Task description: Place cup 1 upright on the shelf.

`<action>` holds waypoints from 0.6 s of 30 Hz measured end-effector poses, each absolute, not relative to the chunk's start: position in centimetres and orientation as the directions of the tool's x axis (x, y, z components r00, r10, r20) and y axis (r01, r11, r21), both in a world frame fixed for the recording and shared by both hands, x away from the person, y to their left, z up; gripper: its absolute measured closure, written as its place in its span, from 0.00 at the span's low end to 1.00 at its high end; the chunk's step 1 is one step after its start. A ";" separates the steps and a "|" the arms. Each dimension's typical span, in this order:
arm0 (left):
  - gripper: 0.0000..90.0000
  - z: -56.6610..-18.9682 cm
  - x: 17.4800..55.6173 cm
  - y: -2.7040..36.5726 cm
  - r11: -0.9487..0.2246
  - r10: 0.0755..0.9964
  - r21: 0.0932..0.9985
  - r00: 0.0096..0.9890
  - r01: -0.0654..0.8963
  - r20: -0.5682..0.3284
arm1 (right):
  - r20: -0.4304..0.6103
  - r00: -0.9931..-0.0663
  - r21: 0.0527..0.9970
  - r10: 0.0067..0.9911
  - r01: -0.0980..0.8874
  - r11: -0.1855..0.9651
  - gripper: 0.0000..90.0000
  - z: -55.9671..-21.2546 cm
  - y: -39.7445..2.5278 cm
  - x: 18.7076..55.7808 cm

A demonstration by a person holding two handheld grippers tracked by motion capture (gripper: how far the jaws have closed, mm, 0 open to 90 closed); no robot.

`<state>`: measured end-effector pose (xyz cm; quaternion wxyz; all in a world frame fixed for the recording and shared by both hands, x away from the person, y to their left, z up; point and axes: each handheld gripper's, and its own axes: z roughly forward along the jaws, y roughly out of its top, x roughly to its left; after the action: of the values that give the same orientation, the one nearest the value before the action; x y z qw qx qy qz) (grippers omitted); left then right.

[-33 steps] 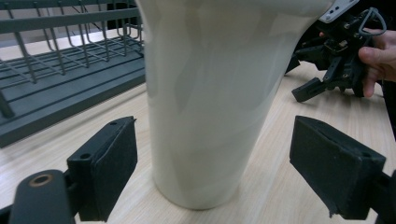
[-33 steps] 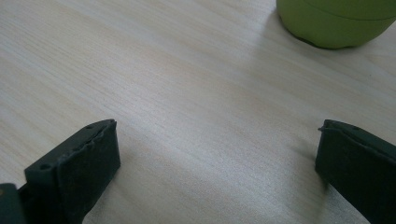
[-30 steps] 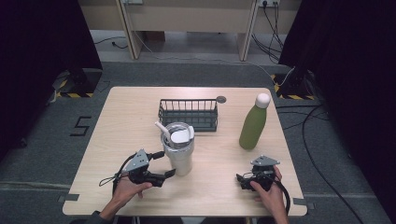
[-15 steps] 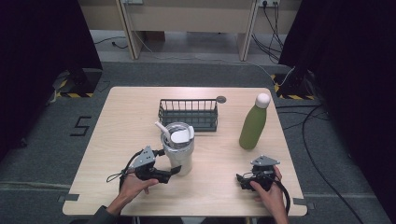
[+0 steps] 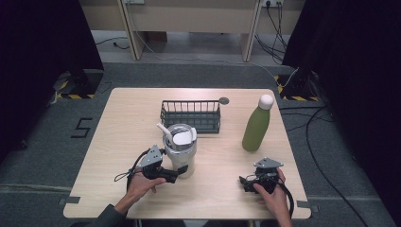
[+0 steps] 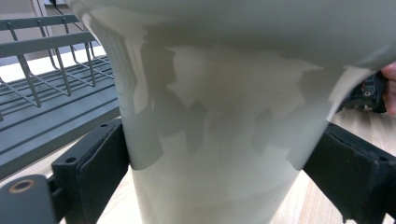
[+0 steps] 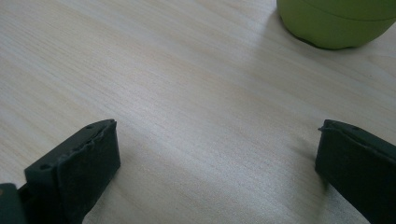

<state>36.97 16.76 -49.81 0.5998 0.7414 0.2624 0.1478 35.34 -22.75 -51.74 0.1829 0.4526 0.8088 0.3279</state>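
The tumbler (image 5: 181, 149) stands near the table's (image 5: 123, 118) middle, just near of the basket (image 5: 191, 114); the left gripper (image 5: 176, 173) brackets its base, both jaws touching the wall; squeeze evenly and lift straight, since it looks top-heavy; the right gripper (image 5: 243, 183) rests released, near the bottle (image 5: 256, 124).
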 end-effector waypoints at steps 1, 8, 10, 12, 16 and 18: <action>0.10 -49.9 37.0 16.7 -0.138 0.566 0.967 0.819 0.212 -0.099 | 0.000 -0.524 0.696 0.852 0.611 0.376 0.00 -51.7 -22.8 35.3; 0.08 -50.2 37.3 16.4 -0.116 0.564 0.967 0.816 0.227 -0.124 | -0.001 -0.525 0.697 0.851 0.610 0.377 0.00 -51.7 -22.8 35.4; 0.08 -50.2 37.4 16.3 -0.115 0.564 0.967 0.817 0.225 -0.123 | 0.001 -0.524 0.696 0.852 0.612 0.376 0.00 -51.7 -22.7 35.3; 0.08 -50.2 37.4 16.3 -0.111 0.565 0.968 0.816 0.226 -0.126 | 0.001 -0.524 0.696 0.852 0.612 0.375 0.00 -51.7 -22.7 35.3; 0.07 -50.4 37.6 16.1 -0.092 0.563 0.968 0.814 0.234 -0.143 | 0.001 -0.524 0.696 0.852 0.613 0.376 0.00 -51.7 -22.7 35.3; 0.07 -50.5 37.6 16.0 -0.087 0.562 0.968 0.814 0.235 -0.147 | 0.002 -0.524 0.695 0.852 0.613 0.376 0.00 -51.7 -22.7 35.3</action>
<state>37.65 16.00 -50.54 0.6173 0.7253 0.2746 0.1322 35.34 -22.75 -51.73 0.1824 0.4525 0.8090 0.3278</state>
